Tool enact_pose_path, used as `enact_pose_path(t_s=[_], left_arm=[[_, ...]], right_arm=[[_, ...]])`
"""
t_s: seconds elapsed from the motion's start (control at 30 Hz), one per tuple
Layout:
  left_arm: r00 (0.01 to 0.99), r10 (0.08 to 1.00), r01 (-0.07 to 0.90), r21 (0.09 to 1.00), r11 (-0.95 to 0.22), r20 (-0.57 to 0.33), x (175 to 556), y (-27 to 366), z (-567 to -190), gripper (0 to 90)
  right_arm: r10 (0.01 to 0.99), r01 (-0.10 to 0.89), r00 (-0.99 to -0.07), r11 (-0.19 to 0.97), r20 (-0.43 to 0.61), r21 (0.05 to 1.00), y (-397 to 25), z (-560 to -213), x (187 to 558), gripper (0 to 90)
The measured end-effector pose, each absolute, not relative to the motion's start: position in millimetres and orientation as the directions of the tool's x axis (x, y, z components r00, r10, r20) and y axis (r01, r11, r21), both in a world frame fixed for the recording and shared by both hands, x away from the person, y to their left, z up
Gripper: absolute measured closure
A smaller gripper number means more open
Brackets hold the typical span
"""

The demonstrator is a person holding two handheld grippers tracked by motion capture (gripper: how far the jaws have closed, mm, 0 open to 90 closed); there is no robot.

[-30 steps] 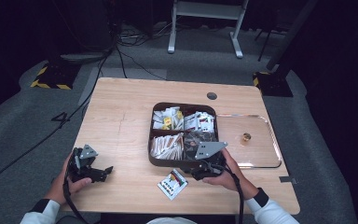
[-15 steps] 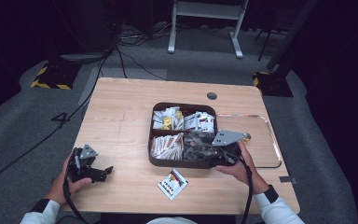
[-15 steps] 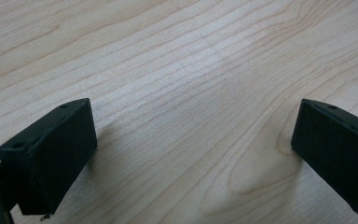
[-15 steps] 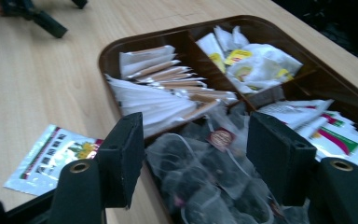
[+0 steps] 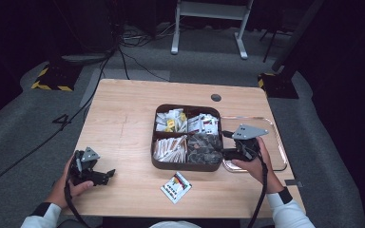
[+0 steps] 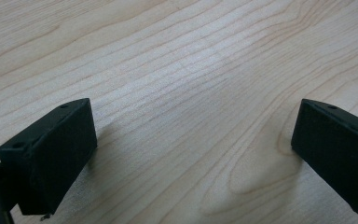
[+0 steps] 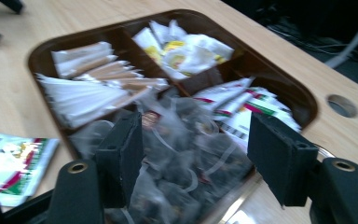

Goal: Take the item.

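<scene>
Motion-blurred dark sachets [image 7: 186, 154], print unreadable

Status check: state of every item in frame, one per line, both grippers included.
Left gripper: open, empty, low over the wooden table.
Right gripper: open, empty, jaws over the dark tea bags.
Brown four-compartment tray: all compartments filled with sachets.
Clear plastic tray: flat on table, contents hidden by the hand.
Loose white, red and green sachet: flat on table, outside the brown tray.
</scene>
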State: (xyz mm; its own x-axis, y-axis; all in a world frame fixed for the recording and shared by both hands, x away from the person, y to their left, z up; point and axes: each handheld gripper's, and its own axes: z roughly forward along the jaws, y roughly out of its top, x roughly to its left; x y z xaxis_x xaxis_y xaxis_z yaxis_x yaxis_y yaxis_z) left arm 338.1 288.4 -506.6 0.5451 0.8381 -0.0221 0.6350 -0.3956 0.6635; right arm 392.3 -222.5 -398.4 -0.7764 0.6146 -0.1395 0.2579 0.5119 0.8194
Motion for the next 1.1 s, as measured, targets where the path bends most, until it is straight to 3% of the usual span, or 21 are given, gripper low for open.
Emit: enact_pose_path(t_s=[0.93,1.1], left_arm=[[0.546,0.838,0.635,0.663,-0.397,-0.021,338.1,288.5,-506.6,0.3],[0.545,0.838,0.634,0.664,-0.397,-0.021,338.1,288.5,-506.6,0.3]], right_arm=[[0.763,0.404,-0.635,0.461,-0.120,0.790,-282.2,-416.2,424.4,34.7],[0.784,0.441,-0.610,0.459,-0.118,0.771,-293.8,-424.5,431.8,37.7]])
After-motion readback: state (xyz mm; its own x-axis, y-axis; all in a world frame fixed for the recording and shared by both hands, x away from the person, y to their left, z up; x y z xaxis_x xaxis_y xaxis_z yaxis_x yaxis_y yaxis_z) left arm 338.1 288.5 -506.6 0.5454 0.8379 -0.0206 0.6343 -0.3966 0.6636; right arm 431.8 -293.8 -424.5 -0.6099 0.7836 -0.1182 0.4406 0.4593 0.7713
